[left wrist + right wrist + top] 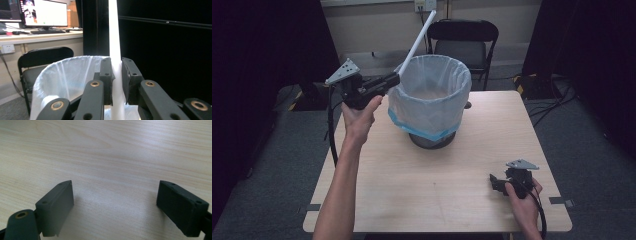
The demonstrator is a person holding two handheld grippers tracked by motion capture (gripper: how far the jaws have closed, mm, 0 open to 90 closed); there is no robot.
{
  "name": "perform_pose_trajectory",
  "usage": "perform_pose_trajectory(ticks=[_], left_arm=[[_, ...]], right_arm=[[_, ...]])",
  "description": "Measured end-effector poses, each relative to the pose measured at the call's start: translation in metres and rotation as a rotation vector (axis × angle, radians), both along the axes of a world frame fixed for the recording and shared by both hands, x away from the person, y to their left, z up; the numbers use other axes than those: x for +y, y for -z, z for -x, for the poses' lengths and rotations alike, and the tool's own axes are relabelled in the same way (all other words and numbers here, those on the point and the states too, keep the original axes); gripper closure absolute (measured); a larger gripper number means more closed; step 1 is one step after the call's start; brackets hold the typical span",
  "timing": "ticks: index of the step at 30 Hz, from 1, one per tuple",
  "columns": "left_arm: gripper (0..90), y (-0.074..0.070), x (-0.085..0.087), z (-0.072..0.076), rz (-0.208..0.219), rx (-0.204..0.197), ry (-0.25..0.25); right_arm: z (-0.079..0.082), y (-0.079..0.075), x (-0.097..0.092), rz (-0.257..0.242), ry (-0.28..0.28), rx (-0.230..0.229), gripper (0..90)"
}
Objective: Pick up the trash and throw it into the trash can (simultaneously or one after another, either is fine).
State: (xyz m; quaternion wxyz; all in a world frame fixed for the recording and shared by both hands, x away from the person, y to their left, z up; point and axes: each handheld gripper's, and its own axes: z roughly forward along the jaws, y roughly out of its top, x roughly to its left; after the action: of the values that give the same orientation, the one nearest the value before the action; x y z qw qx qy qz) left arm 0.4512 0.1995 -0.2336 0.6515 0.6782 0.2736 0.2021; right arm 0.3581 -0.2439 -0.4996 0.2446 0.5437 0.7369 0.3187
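Left gripper (388, 80) at the bin's (430, 95) left rim, jaws clamped on the white rod's (417, 42) lower end; its long axis slants up and far-right over the bin. Right gripper (495, 182), jaws apart and empty, rests on the surface (422, 185), near right.

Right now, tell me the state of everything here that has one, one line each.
Left tool: shut on the white rod, raised beside the bin's rim.
White rod: gripped at its lower end, tilted up and away over the bin.
Bin: upright on the table, lined with a white bag.
Right tool: open, nothing between its pads, low over the table.
Folding chair: unfolded, unoccupied.
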Motion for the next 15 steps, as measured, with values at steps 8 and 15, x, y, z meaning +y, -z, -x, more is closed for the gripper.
perform_pose_trajectory(ticks=[8, 15], left_arm=[[80.0, -0.004, -0.014, -0.012, -0.012, 0.005, 0.02], [80.0, -0.007, -0.021, -0.024, 0.0, 0.019, 0.031]], right_arm=[[0.0, 0.0, 0.0, 0.0, 0.0, 0.0, 13.4], [0.0, 0.0, 0.0, 0.0, 0.0, 0.0, 13.4]])
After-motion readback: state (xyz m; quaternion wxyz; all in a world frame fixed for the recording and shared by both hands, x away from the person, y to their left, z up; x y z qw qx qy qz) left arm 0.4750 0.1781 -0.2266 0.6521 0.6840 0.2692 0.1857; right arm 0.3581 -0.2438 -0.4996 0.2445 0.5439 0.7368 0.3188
